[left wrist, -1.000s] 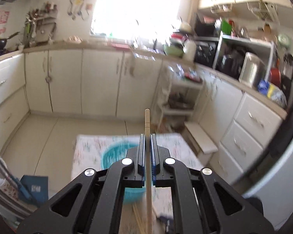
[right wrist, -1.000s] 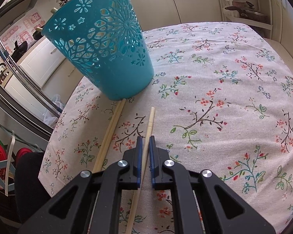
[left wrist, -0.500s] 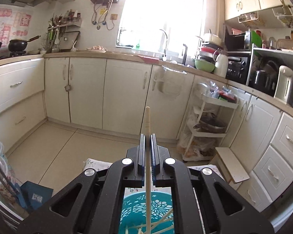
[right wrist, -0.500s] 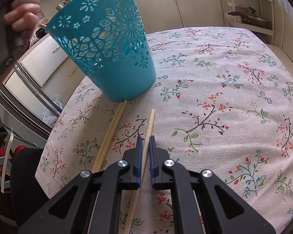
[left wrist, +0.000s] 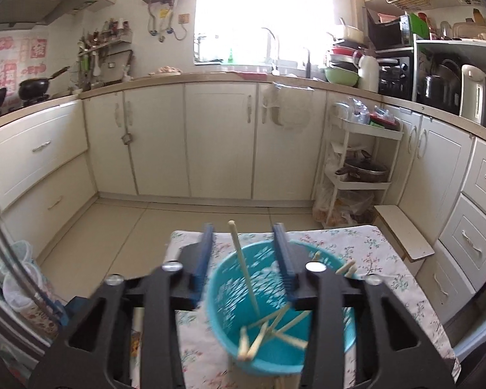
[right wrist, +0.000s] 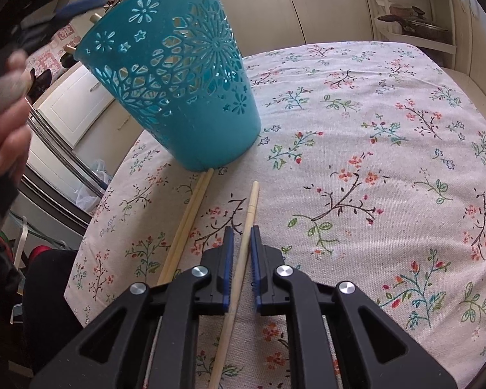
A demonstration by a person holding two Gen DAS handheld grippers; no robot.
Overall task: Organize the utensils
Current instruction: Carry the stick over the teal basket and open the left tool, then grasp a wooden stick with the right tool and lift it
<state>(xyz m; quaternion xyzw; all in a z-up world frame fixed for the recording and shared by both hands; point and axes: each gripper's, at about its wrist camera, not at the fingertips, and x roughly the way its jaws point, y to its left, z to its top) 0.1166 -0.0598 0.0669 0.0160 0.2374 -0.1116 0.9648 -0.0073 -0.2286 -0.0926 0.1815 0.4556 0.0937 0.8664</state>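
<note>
My left gripper hovers over the teal cut-out basket. Its jaws are opening and stand wide apart. A wooden chopstick stands loose between them, its lower end in the basket among several other chopsticks. My right gripper rests low on the floral tablecloth, in front of the basket. A chopstick lies slantwise in its narrow gap, touching the pads, and its jaws are opening slightly. Two more chopsticks lie side by side to the left.
A person's hand holds the blurred left gripper at the upper left. Beyond the table are cream kitchen cabinets, a white trolley rack with pots, and a low wooden step on the right.
The left gripper came down over the basket, its jaws spread and the chopstick slipped free into the basket. The right gripper stayed put around its chopstick.
</note>
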